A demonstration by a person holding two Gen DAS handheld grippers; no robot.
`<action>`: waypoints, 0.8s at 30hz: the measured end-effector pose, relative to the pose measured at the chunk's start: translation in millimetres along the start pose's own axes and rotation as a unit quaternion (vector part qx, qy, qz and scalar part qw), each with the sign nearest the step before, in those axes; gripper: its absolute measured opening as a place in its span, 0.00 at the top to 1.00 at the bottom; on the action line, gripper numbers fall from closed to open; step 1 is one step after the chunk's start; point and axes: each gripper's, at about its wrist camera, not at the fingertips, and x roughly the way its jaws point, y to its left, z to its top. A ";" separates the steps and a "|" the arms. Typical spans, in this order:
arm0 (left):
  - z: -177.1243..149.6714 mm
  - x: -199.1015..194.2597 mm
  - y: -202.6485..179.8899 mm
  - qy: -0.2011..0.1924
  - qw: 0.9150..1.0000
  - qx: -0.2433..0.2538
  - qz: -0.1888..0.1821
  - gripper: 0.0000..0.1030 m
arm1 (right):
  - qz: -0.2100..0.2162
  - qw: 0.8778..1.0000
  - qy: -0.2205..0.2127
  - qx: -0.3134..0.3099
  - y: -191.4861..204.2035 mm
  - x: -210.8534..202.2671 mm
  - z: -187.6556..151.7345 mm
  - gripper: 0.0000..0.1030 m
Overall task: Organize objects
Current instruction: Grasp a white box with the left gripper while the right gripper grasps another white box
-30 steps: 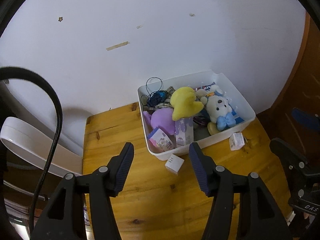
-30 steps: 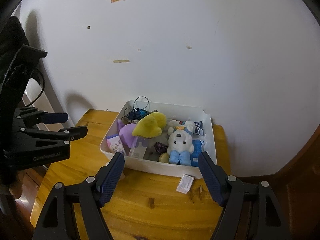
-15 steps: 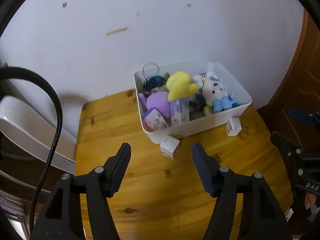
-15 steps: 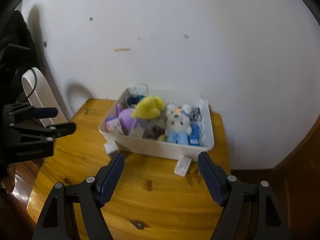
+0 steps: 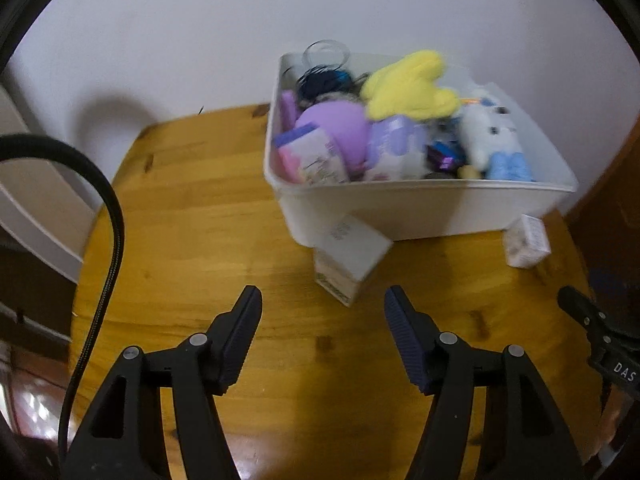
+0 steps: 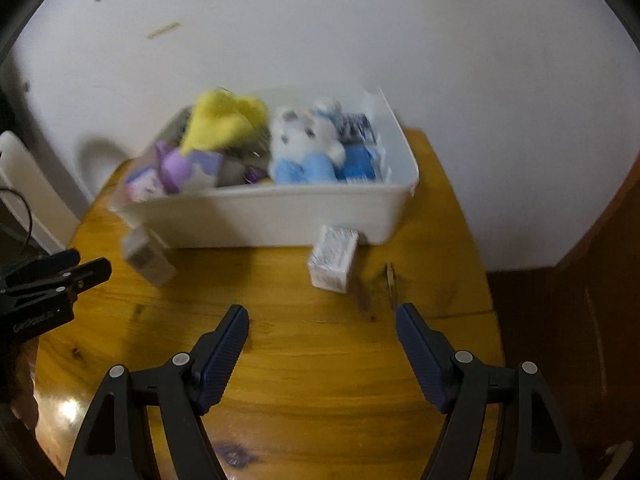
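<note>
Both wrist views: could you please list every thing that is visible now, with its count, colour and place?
table: one, yellow-brown wood, under everything.
bin: one, white, at the back of the table by the wall.
small boxes: two, white, on the table against the bin's front wall, one near each front corner.
yellow plush: one, on top of the pile in the bin.
purple plush: one, in the bin's left part.
white bear: one, with a light blue bow, in the bin's right part.
cable coil: one, dark, back left corner of the bin.
left gripper: black, blue fingers, open, empty.
right gripper: same, open, empty.
</note>
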 end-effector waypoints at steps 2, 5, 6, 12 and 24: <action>-2.1 10.5 3.3 0.001 1.000 -0.012 0.005 0.34 | -0.003 1.000 0.002 0.013 -5.5 13.9 -3.3 0.25; -5.2 21.8 5.8 -0.001 1.000 -0.027 0.003 0.34 | -0.014 0.999 -0.010 0.027 -11.1 31.7 -7.4 0.25; -4.9 23.4 4.8 -0.005 1.000 -0.026 0.000 0.33 | -0.017 0.999 -0.012 0.032 -12.7 37.8 -8.2 0.25; -6.0 27.0 -8.9 -0.036 0.999 0.005 0.016 0.33 | -0.013 0.999 -0.001 0.051 -11.6 66.5 -8.1 0.25; -0.1 41.6 0.8 -0.025 0.998 -0.056 -0.015 0.33 | -0.035 0.999 -0.020 0.034 13.6 81.8 -1.4 0.26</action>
